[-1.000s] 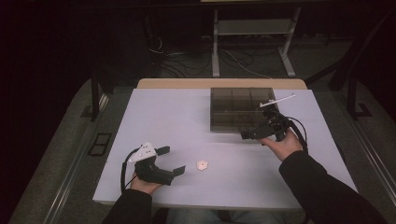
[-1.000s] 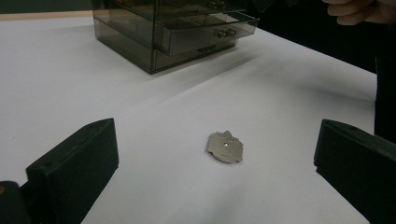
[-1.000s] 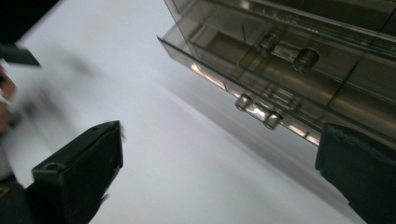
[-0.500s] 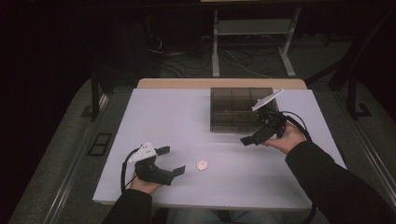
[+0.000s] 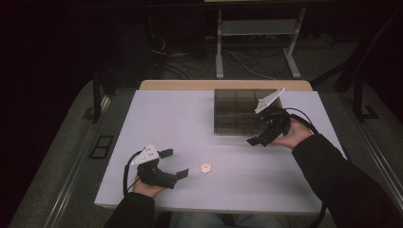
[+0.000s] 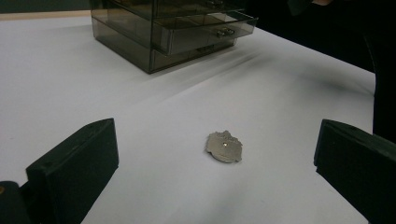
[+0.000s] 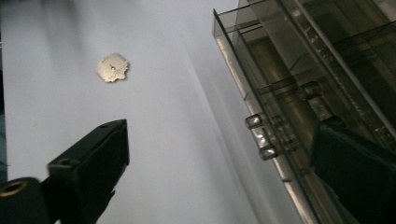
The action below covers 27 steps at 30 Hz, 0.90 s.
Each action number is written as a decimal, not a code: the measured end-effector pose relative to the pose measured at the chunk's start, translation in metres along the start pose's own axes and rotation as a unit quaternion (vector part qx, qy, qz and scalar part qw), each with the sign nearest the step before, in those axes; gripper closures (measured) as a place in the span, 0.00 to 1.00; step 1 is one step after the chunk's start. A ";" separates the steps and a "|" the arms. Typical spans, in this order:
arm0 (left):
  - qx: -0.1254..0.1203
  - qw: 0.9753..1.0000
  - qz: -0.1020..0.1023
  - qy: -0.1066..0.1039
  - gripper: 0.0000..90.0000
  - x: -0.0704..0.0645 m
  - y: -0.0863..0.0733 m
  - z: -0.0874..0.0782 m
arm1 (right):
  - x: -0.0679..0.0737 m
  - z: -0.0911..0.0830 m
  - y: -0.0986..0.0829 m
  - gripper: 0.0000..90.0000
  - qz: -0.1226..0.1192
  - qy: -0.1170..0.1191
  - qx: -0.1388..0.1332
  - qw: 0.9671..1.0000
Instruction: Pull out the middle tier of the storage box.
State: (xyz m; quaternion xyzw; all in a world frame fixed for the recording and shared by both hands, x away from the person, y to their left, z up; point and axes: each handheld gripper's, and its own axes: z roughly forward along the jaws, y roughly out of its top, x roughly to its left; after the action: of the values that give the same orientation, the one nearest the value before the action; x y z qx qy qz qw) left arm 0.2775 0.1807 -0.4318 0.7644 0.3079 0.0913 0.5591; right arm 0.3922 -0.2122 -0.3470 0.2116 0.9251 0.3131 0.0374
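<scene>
A small flat silvery piece with a scalloped edge (image 5: pixel 205 168) (image 6: pixel 224 146) (image 7: pixel 112 67) lies on the white table. My left gripper (image 5: pixel 175 163) (image 6: pixel 215 163) is open just to its left, with the piece lying a short way ahead between the wide jaws. A smoked clear drawer box (image 5: pixel 237 111) (image 6: pixel 140 32) (image 7: pixel 327 60) stands at the back right. One drawer (image 6: pixel 205 31) sticks out a little. My right gripper (image 5: pixel 260 139) (image 7: pixel 224 144) is open at the box's front right, beside the drawer's knob (image 7: pixel 259 135) and holding nothing.
The white table (image 5: pixel 180 118) has bare room at the left and centre. A wooden strip (image 5: pixel 180 84) runs along its far edge. Beyond it lie floor cables and a metal stand (image 5: pixel 256 33). The near edge sits just behind my left hand.
My right gripper has turned at the box's front, its grey plate tipping up, and shifted slightly right. The left gripper and the silvery piece have stayed put.
</scene>
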 end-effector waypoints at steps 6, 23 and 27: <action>0.000 1.000 -0.001 0.000 0.00 0.000 0.000 0.000 | -0.010 0.003 -0.006 0.20 -0.005 -0.004 -0.011 1.000; 0.000 1.000 0.000 0.000 0.00 0.001 0.000 0.000 | -0.027 0.017 -0.011 0.47 -0.028 0.006 -0.019 0.999; 0.000 1.000 -0.001 0.000 0.00 0.001 0.000 0.000 | -0.029 0.022 -0.011 0.51 -0.028 0.010 -0.014 0.999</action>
State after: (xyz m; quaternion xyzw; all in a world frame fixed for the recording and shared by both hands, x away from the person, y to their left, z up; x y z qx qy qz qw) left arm 0.2779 0.1808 -0.4321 0.7642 0.3082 0.0906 0.5593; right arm 0.4186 -0.2194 -0.3726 0.1822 0.9265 0.3270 0.0395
